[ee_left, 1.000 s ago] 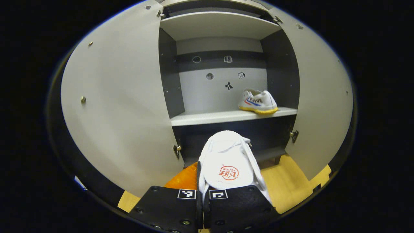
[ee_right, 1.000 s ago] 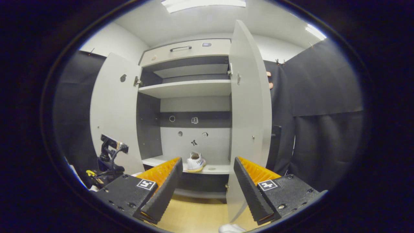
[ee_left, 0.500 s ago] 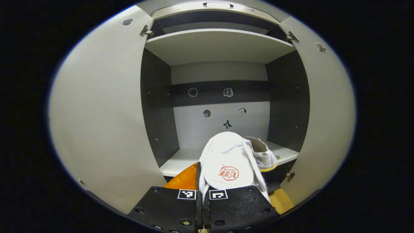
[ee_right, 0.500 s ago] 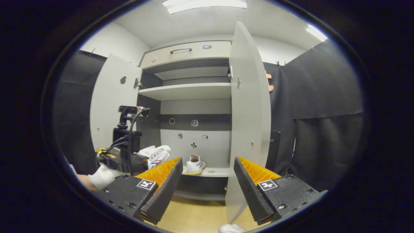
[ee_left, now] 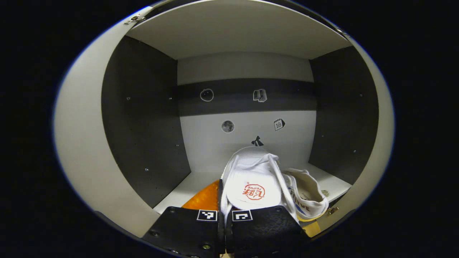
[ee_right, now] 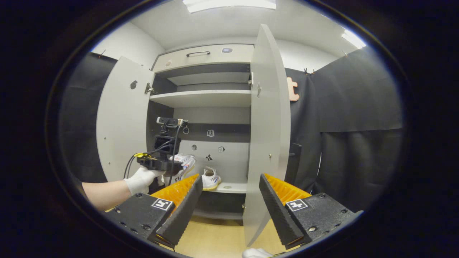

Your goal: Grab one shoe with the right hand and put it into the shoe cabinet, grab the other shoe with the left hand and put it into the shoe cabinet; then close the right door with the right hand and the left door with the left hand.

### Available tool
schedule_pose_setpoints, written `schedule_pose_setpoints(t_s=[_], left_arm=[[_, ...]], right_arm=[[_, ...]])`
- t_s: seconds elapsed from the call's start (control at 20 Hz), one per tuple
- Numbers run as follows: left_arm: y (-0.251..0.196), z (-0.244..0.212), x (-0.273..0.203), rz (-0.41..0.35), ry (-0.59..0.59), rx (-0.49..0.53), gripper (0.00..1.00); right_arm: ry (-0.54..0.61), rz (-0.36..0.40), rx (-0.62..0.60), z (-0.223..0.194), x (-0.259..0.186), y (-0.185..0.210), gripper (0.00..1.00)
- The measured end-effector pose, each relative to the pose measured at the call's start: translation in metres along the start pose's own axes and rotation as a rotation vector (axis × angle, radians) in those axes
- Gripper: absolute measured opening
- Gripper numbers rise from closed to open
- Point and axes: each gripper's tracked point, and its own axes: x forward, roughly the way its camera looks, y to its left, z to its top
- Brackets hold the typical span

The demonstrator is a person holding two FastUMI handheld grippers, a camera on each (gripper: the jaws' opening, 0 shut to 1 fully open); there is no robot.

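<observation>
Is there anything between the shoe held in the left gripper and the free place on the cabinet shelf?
Nothing visible blocks it. The held shoe faces bare shelf on the left; the other shoe sits to the right, close beside it. Both doors stand open.

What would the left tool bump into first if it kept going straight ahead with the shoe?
Probably the cabinet's back wall. The left tool carries its shoe above the shelf, beside the other shoe; depth is unclear.

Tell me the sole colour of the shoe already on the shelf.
Yellow sole on the shelved shoe; clearest in left gripper view.
</observation>
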Motion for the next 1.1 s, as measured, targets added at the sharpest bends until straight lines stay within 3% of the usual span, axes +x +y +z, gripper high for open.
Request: schedule_pose_setpoints(t_s=[0.2, 0.4, 0.45, 0.5, 0.55, 0.6, 0.75, 0.85, 1.1], left_arm=[[0.013, -0.016, 0.042, 0.044, 0.079, 0.042, 0.01], [0.014, -0.037, 0.056, 0.043, 0.169, 0.06, 0.01], [0.012, -0.041, 0.06, 0.034, 0.188, 0.065, 0.12], [0.011, -0.044, 0.06, 0.023, 0.196, 0.067, 0.02], [0.006, -0.043, 0.062, 0.001, 0.196, 0.073, 0.22], [0.003, -0.047, 0.063, -0.014, 0.217, 0.071, 0.17], [0.021, -0.042, 0.061, 0.038, 0.187, 0.093, 0.75], [0.027, -0.043, 0.059, 0.047, 0.186, 0.084, 0.96], [0.033, -0.04, 0.047, 0.046, 0.166, 0.057, 0.96]], right_arm=[[0.003, -0.013, -0.009, -0.002, -0.003, -0.003, 0.99], [0.017, -0.012, -0.009, -0.005, -0.004, -0.002, 1.0], [0.02, -0.013, -0.007, -0.006, -0.003, -0.003, 0.99], [0.026, -0.011, -0.004, -0.008, -0.003, -0.002, 0.99], [0.029, -0.01, 0.0, -0.008, -0.003, -0.001, 1.0], [0.034, -0.009, 0.003, -0.01, -0.002, -0.001, 0.99], [0.041, -0.008, 0.008, -0.012, -0.003, 0.0, 1.0], [0.039, -0.006, 0.007, -0.011, -0.002, 0.001, 1.0], [0.045, 0.008, 0.009, -0.013, -0.002, 0.009, 0.99]])
